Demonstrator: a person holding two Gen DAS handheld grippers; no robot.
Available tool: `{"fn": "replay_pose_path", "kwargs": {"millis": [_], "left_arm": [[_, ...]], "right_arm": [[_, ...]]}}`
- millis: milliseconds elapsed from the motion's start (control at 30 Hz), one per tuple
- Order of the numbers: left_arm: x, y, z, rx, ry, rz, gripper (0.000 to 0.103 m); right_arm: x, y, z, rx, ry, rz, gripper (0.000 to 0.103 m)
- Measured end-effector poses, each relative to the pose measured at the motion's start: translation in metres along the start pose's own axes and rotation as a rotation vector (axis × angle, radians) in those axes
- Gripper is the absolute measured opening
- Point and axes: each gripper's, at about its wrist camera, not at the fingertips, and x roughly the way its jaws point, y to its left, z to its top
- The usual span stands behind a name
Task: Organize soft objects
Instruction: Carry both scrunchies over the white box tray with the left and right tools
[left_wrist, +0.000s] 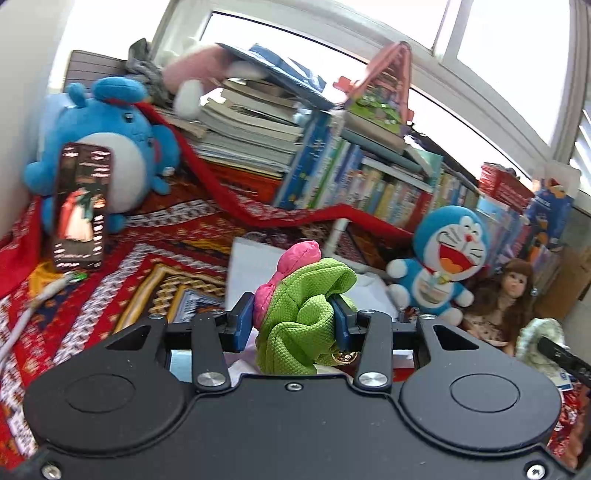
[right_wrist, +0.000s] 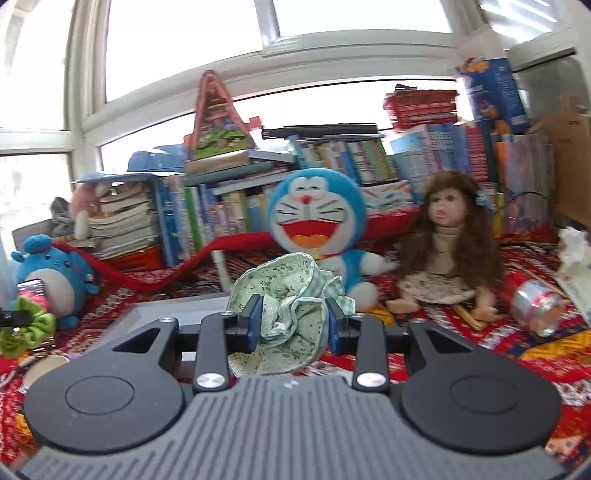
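My left gripper (left_wrist: 293, 321) is shut on a green and pink fabric scrunchie (left_wrist: 303, 314), held above the patterned red cloth (left_wrist: 110, 280); that scrunchie also shows at the left edge of the right wrist view (right_wrist: 27, 328). My right gripper (right_wrist: 293, 319) is shut on a pale green floral fabric piece (right_wrist: 288, 306), which also shows at the right edge of the left wrist view (left_wrist: 539, 343). A Doraemon plush (right_wrist: 317, 225) sits just behind it, with a long-haired doll (right_wrist: 447, 243) to its right. A round blue plush (left_wrist: 110, 144) sits at the left.
A white box (left_wrist: 255, 273) lies under the left gripper. Stacks of books (right_wrist: 229, 199) line the back below the window. A dark printed box (left_wrist: 81, 206) leans on the blue plush. A red can (right_wrist: 532, 302) and crumpled tissue (right_wrist: 574, 251) lie at the right. A white cable (left_wrist: 29, 310) runs on the cloth.
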Motion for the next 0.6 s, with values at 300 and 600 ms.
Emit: {"fn": "replay_pose_path", "kwargs": {"millis": [300, 600], "left_arm": [[0.048, -0.033, 0.031, 0.066, 0.102, -0.050, 0.041], [0.130, -0.047, 0.038, 0.021, 0.314, -0.011, 0.041]], "right_arm": [[0.049, 0.035, 0.023, -0.018, 0.055, 0.150, 0.040], [0.120, 0.063, 0.016, -0.005, 0.212, 0.249, 0.040]]}}
